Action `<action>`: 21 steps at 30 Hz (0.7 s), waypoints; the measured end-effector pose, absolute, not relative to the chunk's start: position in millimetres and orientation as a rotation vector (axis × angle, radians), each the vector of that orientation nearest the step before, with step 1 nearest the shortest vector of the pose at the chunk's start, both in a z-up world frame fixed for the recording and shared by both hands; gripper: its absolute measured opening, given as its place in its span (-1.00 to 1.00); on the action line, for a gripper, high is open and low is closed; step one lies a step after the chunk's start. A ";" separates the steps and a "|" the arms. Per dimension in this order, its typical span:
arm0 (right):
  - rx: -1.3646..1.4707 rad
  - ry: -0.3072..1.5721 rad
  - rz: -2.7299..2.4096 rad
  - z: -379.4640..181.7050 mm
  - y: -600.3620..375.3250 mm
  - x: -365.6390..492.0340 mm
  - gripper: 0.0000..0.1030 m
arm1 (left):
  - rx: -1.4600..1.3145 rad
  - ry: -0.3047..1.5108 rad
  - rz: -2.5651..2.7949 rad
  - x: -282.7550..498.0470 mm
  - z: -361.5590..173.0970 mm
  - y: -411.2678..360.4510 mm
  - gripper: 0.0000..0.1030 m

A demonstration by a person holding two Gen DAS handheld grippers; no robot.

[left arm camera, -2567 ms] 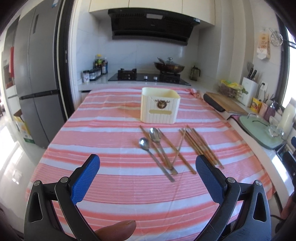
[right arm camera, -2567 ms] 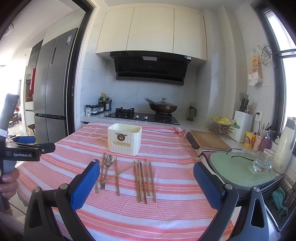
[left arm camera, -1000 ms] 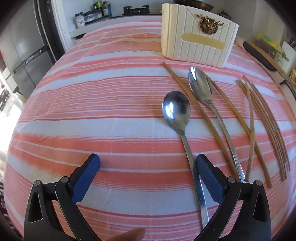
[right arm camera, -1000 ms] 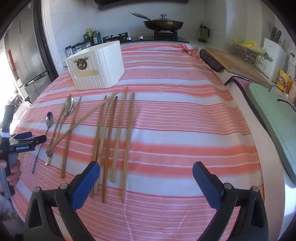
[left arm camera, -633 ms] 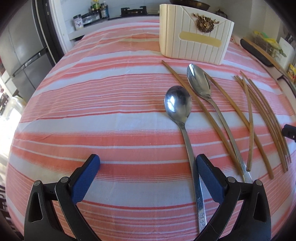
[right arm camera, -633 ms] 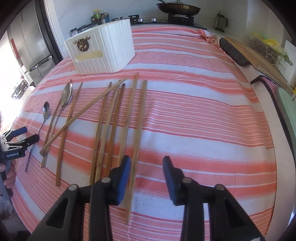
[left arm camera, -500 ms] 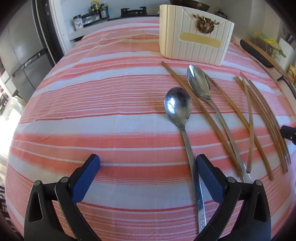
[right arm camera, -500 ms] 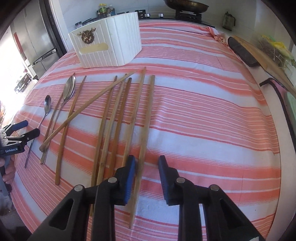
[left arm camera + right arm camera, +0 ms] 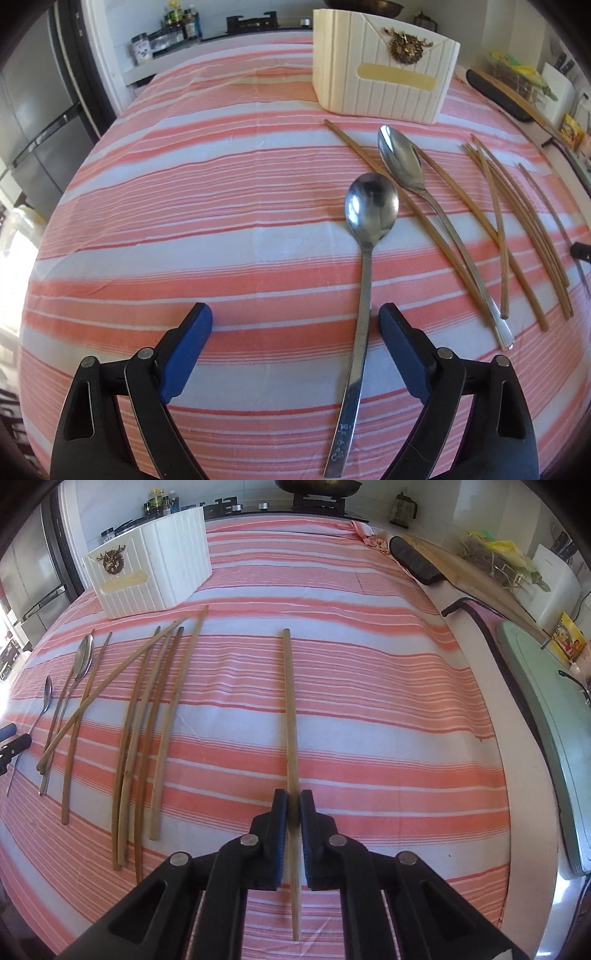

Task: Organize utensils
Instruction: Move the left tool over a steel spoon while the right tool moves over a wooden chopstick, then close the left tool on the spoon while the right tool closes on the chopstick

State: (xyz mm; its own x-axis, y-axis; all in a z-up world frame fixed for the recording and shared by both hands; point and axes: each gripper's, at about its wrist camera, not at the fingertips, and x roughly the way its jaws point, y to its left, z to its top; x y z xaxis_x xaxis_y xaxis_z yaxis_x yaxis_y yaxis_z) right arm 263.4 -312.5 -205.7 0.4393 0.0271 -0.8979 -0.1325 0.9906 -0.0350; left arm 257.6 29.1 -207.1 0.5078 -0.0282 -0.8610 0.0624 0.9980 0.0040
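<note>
Right wrist: right gripper (image 9: pixel 294 806) clamped on single chopstick (image 9: pixel 290 709) | Left wrist: left gripper (image 9: pixel 295 325) jaws wide, narrowing, straddling small spoon (image 9: pixel 364 280) handle, pads clear.

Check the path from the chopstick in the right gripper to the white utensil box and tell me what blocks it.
Nothing visible blocks it. The right gripper is shut on one chopstick, and bare striped tablecloth lies between it and the white utensil box. The other chopsticks lie off to the left, in front of the box.
</note>
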 end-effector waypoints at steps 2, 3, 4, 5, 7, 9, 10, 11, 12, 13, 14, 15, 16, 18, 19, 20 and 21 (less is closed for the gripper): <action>-0.094 1.130 0.118 -205.4 -316.9 264.7 -0.76 | 0.048 1.059 -0.090 260.7 -207.8 26.5 0.88; -0.087 1.138 0.129 -204.9 -318.7 267.1 -0.56 | 0.054 1.065 -0.102 262.7 -208.0 25.1 0.88; -0.080 1.147 0.139 -205.6 -318.8 269.0 -0.31 | 0.062 1.072 -0.112 263.9 -207.8 22.5 0.88; -0.079 1.158 0.147 -205.8 -319.1 271.9 -0.24 | 0.069 1.079 -0.123 265.9 -207.6 20.4 0.88; -0.106 1.175 0.162 -208.3 -314.9 275.4 -0.23 | 0.080 1.090 -0.142 271.3 -206.9 16.1 0.88; -0.145 1.176 0.177 -208.6 -309.4 281.5 -0.23 | 0.082 1.096 -0.142 276.1 -206.8 13.9 0.88; -0.149 1.180 0.182 -208.7 -308.1 284.8 -0.23 | 0.080 1.099 -0.141 278.9 -206.9 12.9 0.87; -0.145 1.185 0.184 -208.7 -307.6 289.3 -0.23 | 0.079 1.099 -0.139 282.1 -206.6 12.0 0.84; -0.141 1.190 0.187 -208.6 -307.2 293.8 -0.23 | 0.076 1.099 -0.137 285.7 -206.1 10.6 0.79; -0.144 1.192 0.190 -208.5 -306.7 297.9 -0.23 | 0.075 1.100 -0.135 288.9 -205.7 9.0 0.77; -0.149 1.192 0.192 -208.8 -304.9 301.4 -0.23 | 0.075 1.100 -0.132 293.0 -205.0 6.8 0.74; -0.153 1.193 0.196 -209.0 -303.4 305.9 -0.23 | 0.078 1.100 -0.133 296.1 -204.5 4.1 0.67; -0.155 1.192 0.199 -209.1 -302.4 310.1 -0.22 | 0.081 1.101 -0.140 299.4 -204.1 0.9 0.62; -0.156 1.190 0.209 -209.0 -300.0 320.1 -0.20 | 0.085 1.102 -0.155 304.4 -203.0 -5.4 0.47; -0.156 1.188 0.215 -209.3 -300.8 323.2 -0.19 | 0.092 1.102 -0.160 306.7 -202.5 -8.5 0.43; -0.157 1.187 0.219 -209.4 -299.8 329.3 -0.19 | 0.098 1.101 -0.166 309.3 -202.2 -11.0 0.35; -0.155 1.185 0.224 -209.5 -298.8 336.0 -0.19 | 0.100 1.102 -0.169 312.2 -202.0 -12.5 0.31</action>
State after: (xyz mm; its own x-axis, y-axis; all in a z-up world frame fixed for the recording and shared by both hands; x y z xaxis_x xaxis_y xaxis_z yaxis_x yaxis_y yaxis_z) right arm 336.0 -298.8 -209.5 0.3580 0.0917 -0.9292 -0.2539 0.9672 -0.0024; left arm 312.2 -12.5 -202.0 0.4406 -0.0867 -0.8935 0.1855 0.9826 -0.0039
